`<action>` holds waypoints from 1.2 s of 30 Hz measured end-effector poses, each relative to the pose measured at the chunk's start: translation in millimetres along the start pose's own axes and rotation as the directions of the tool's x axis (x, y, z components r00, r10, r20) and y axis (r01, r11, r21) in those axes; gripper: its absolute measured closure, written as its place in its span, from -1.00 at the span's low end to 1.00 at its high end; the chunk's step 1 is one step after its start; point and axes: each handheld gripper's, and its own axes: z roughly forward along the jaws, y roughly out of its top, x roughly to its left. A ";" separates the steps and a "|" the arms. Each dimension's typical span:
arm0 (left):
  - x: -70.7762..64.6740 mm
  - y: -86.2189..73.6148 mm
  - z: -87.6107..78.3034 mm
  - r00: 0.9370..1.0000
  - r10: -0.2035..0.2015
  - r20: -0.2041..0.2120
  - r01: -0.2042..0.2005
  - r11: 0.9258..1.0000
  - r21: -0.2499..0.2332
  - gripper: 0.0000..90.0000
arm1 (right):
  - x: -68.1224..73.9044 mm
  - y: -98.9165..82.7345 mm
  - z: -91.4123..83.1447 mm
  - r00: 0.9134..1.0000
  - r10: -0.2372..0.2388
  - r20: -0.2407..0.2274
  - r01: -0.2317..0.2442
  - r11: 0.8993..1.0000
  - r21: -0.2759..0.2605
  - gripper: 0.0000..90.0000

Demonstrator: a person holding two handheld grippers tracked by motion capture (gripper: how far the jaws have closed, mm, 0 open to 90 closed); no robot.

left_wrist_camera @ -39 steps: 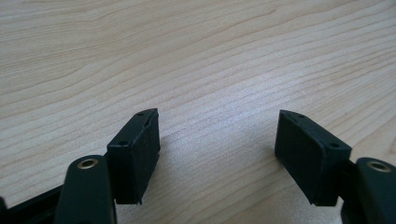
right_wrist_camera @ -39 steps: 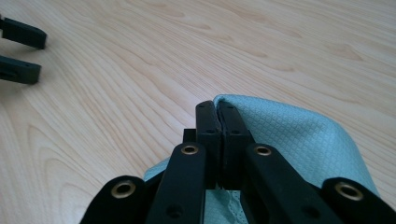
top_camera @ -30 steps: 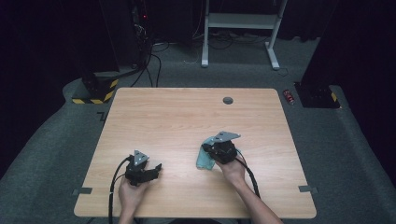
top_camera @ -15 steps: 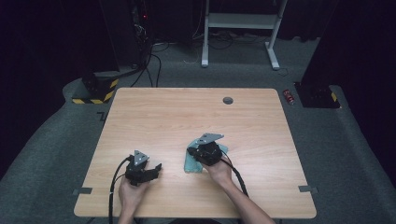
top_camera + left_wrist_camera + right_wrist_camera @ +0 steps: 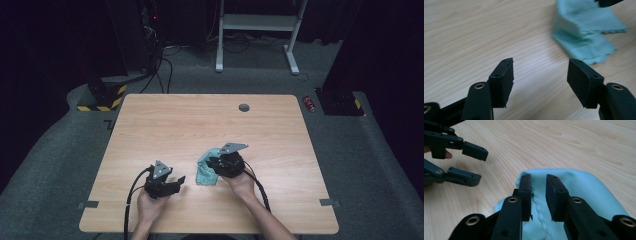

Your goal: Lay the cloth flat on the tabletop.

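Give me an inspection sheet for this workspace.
Surface: wooden table, round grommet hole near far edge.
Job's things: teal cloth, folded, lying flat.
Clutter: nothing seen.
Grippers: left tool open, empty, short of the cloth; right tool over the cloth, jaws just opening, hem seam in the gap.
Cables: one trailing from each tool.
Surroundings: grey carpet, white stand, red can on floor.
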 end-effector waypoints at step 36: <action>-55.5 24.9 44.8 0.984 0.175 0.042 -0.179 0.979 0.098 0.20 | 12.6 -31.1 19.7 1.000 -0.011 -0.003 0.011 0.998 0.063 1.00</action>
